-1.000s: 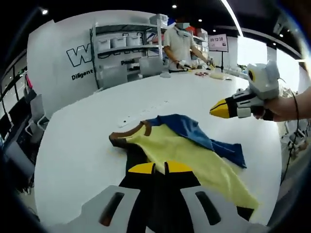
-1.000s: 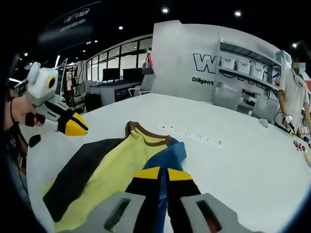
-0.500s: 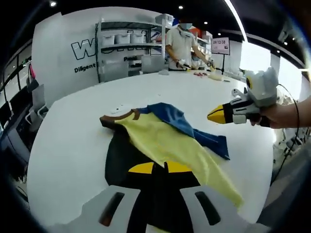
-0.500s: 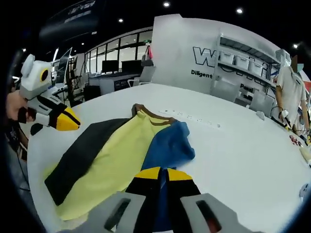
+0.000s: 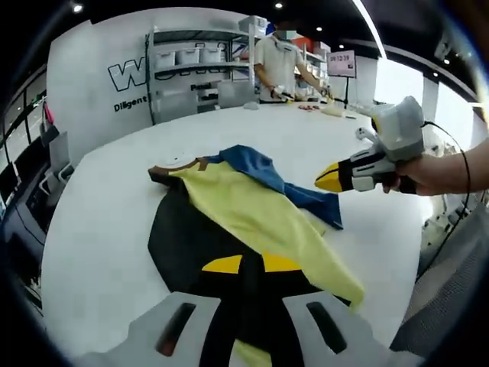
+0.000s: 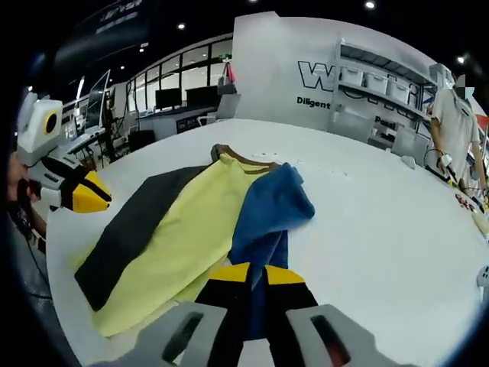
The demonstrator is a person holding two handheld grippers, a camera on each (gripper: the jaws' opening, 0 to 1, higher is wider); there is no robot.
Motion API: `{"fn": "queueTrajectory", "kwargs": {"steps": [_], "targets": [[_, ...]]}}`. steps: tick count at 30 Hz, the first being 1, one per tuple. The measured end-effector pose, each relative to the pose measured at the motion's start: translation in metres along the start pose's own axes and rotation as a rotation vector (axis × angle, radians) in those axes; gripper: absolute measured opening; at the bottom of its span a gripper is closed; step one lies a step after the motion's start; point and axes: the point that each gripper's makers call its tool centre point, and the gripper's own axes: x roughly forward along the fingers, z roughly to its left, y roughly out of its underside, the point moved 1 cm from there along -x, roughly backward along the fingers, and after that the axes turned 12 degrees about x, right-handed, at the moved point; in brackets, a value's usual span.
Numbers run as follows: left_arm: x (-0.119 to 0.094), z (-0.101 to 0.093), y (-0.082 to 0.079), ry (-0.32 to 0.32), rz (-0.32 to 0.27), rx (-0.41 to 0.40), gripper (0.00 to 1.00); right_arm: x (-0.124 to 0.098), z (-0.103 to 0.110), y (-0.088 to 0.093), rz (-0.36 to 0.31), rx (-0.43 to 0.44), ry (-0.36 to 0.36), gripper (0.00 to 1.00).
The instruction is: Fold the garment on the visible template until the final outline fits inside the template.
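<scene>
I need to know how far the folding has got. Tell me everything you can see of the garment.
The garment is a soft, cloth-like top in three colour panels: black, pale yellow and blue, with a brown collar at its far end. It lies loosely on the white table, rumpled, not neatly folded. The blue part is bunched and turned over beside the yellow. In the left gripper view the garment reaches the left gripper; in the right gripper view the blue panel runs down between the jaws of the right gripper.

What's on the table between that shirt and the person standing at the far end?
In the left gripper view, bare white table lies between the garment and the person.
</scene>
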Motion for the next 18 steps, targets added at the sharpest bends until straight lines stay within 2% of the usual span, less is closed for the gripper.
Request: {"fn": "queueTrajectory", "kwargs": {"steps": [4, 7, 18], "targets": [[-0.001, -0.008, 0.005, 0.007, 0.006, -0.011, 0.04, 0.001, -0.001, 0.004, 0.012, 0.006, 0.007, 0.0], [0.001, -0.014, 0.012, 0.009, 0.024, -0.001, 0.04, 0.003, -0.001, 0.013, 0.046, 0.002, 0.014, 0.03], [-0.001, -0.028, 0.015, 0.025, 0.017, 0.007, 0.04, 0.006, 0.006, 0.033, 0.107, 0.033, 0.009, 0.09]]}}
